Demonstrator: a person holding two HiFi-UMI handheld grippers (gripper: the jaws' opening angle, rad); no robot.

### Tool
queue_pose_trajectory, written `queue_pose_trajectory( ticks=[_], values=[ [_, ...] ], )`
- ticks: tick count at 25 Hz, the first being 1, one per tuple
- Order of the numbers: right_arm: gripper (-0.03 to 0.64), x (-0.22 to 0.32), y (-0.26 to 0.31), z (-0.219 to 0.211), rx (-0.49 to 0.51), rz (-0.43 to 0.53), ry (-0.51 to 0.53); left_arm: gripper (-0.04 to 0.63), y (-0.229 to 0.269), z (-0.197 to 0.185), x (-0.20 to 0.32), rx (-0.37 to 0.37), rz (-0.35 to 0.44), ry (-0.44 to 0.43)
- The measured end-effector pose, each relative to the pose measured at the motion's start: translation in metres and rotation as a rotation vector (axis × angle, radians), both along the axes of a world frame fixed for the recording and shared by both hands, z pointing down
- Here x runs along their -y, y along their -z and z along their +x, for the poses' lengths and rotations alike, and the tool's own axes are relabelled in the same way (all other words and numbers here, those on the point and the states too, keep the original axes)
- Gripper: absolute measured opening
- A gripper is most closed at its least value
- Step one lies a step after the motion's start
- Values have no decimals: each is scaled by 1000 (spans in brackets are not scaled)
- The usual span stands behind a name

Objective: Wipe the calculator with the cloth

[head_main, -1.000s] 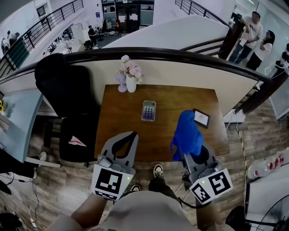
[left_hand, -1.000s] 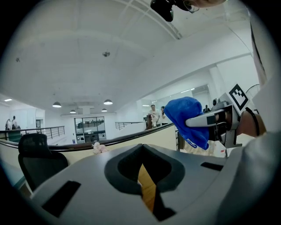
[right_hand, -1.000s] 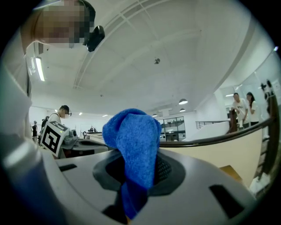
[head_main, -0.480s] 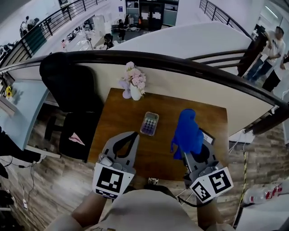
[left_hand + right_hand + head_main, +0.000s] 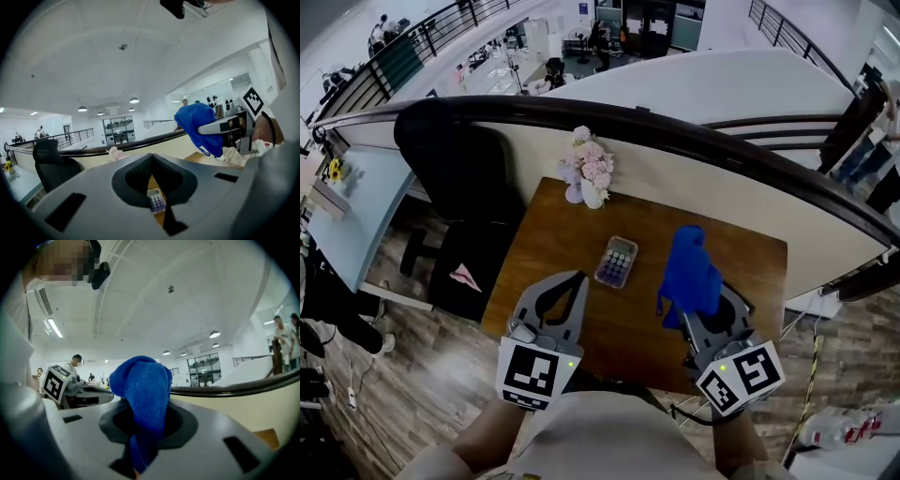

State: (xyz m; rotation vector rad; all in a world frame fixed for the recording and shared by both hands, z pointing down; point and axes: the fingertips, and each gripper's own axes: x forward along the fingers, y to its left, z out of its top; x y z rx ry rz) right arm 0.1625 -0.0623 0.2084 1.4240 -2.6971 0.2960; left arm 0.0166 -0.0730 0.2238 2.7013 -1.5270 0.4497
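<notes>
Your right tool (image 5: 705, 317) pinches the limp cloth (image 5: 689, 270) low, left tool (image 5: 570, 281) closed, empty; brace the light calculator (image 5: 617, 262) by its edge, it likely slides.

Checking in from my feed: brown wooden desk (image 5: 546, 251), far edge right up against a curved cream wall (image 5: 675, 178). Calculator (image 5: 617, 262) lies flat around the middle, angled a bit to the edges. White vase of pink flowers (image 5: 592, 183) stands upright in the far left corner.
</notes>
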Motion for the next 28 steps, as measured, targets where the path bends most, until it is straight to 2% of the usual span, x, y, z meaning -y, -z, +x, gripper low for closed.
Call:
queue_pose_trajectory(
  ticks=[15,28],
  values=[
    [100,48,-61,-25,-28,-137,-12,2,-51,-15,45,8,-129,-73],
    [100,136,-179,-42,-137,-284,34,2,-169,-9,102,10,-322,-115]
  ],
)
